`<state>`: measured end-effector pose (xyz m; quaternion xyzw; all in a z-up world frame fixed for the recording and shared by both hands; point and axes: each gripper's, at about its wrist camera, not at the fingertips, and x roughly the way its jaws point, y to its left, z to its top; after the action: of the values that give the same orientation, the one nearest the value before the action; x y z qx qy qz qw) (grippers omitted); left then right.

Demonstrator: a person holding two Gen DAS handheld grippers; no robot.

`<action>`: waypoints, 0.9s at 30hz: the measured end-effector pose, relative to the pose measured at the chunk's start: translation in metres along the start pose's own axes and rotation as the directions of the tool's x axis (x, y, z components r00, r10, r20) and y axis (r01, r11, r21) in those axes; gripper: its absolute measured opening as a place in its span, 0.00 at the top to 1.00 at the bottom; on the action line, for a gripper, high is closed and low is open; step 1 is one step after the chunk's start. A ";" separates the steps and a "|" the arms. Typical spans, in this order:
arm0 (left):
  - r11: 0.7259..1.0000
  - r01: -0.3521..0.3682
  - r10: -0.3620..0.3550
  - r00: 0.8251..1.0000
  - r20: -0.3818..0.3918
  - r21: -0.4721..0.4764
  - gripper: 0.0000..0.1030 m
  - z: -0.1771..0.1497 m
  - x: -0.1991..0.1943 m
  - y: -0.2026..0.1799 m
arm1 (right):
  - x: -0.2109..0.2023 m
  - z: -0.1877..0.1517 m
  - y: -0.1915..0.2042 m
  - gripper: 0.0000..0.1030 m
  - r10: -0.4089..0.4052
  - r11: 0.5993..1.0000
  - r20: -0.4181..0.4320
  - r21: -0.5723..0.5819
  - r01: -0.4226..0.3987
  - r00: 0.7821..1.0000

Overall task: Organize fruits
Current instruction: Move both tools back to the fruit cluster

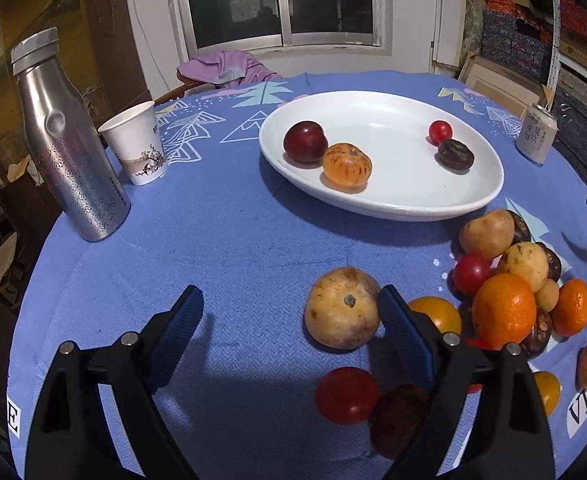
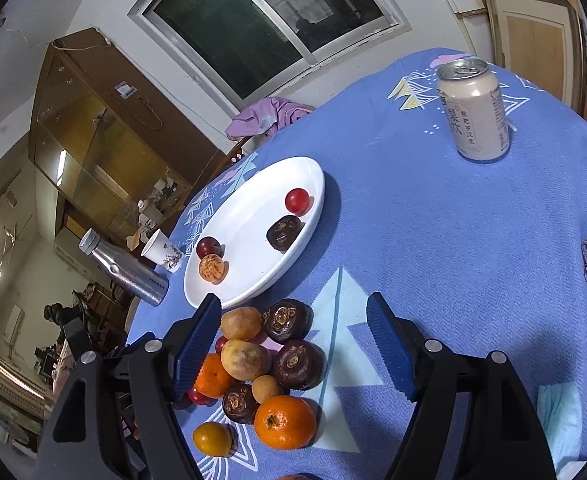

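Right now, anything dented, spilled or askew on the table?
Yes: the steel bottle at the table's left edge has a visible dent in its upper body. It stands upright, capped. Nothing looks spilled; the can and paper cup are upright.

Both tools the person carries are built alike. The left gripper (image 1: 289, 312) has two black plastic arms with a matte finish, each widening toward the camera into a broad frame pierced by a tall triangular cut-out. Round silver pins, two on each side, mark the pivots where short black links join the arms. Each finger (image 1: 175, 340) ends in a long flat pad of dark blue, ribbed with fine grooves across its inner face. The right gripper (image 2: 293, 344) repeats this: black frames, triangular openings, silver pivot pins, and blue ridged pads (image 2: 389, 350) with slightly serrated edges. No cables or markings show.
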<state>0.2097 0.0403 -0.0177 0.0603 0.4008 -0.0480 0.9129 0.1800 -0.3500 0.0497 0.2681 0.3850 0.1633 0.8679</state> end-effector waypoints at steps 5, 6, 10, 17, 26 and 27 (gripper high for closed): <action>0.994 0.102 -0.102 0.995 -0.016 -0.035 0.31 0.000 0.002 0.004 | 0.000 -0.006 -0.008 0.26 -0.011 1.000 -0.006 0.029 0.011 1.000; 0.992 0.120 -0.121 0.992 -0.021 -0.041 0.35 0.000 0.003 0.004 | 0.000 -0.008 -0.009 0.26 -0.013 0.999 -0.007 0.032 0.013 1.000; 0.977 0.196 -0.201 0.978 -0.053 -0.085 0.38 0.000 0.010 0.008 | 0.001 -0.007 -0.011 0.25 -0.027 0.999 -0.008 0.035 0.027 1.000; 0.967 0.229 -0.238 0.968 -0.078 -0.115 0.39 0.002 0.016 0.012 | 0.002 -0.007 -0.010 0.25 -0.017 0.999 -0.026 0.035 0.018 1.000; 0.929 0.320 -0.342 0.935 -0.099 -0.184 0.60 0.002 0.019 0.015 | 0.007 -0.008 -0.011 0.24 -0.026 0.999 -0.044 0.035 0.027 0.999; 0.926 0.328 -0.350 0.931 -0.102 -0.189 0.63 0.002 0.018 0.015 | 0.007 -0.008 -0.011 0.24 -0.026 0.999 -0.045 0.034 0.028 0.999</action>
<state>0.2256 0.0543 -0.0285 -0.0845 0.4682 -0.1671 0.8636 0.1796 -0.3528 0.0344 0.2742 0.4107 0.1508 0.8564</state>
